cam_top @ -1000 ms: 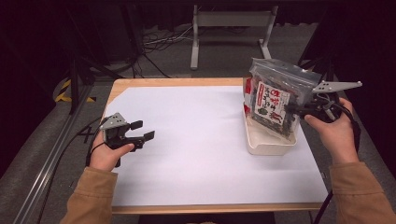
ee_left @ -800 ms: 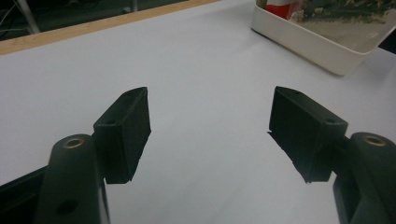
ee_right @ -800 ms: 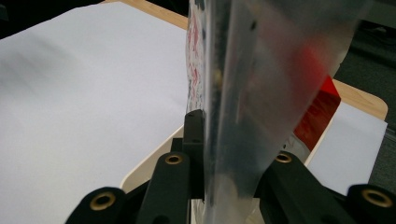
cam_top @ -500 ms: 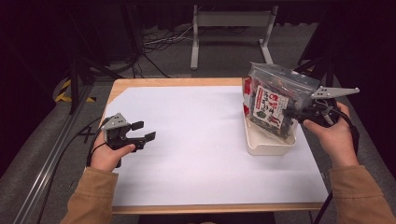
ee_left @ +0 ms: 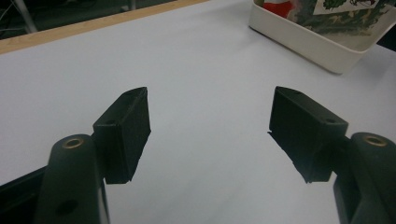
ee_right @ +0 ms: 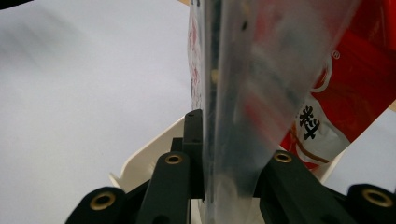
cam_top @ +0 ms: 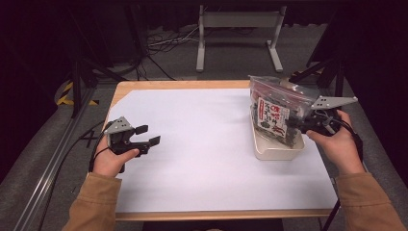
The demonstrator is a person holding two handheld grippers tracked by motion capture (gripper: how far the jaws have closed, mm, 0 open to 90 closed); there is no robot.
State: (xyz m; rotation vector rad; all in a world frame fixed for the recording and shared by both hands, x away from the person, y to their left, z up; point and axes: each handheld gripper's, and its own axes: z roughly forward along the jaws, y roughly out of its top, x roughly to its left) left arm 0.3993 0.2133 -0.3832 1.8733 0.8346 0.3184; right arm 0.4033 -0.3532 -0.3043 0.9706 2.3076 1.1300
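While your right claw [cam_top: 299,126] grips the clear snack bag [cam_top: 276,113] upright in the white tray [cam_top: 274,149], its bottom seemingly down, you have only the release left, your left claw [cam_top: 146,135] open and empty above the desk [cam_top: 202,144].

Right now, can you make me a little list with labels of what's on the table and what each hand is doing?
table cover: white sheet
tray: white tray, right side of the table
bag: clear snack bag, upright, lower end in the tray
right gripper: fingers shut on the snack bag's edge
left gripper: fingers open, nothing between them, above the sheet
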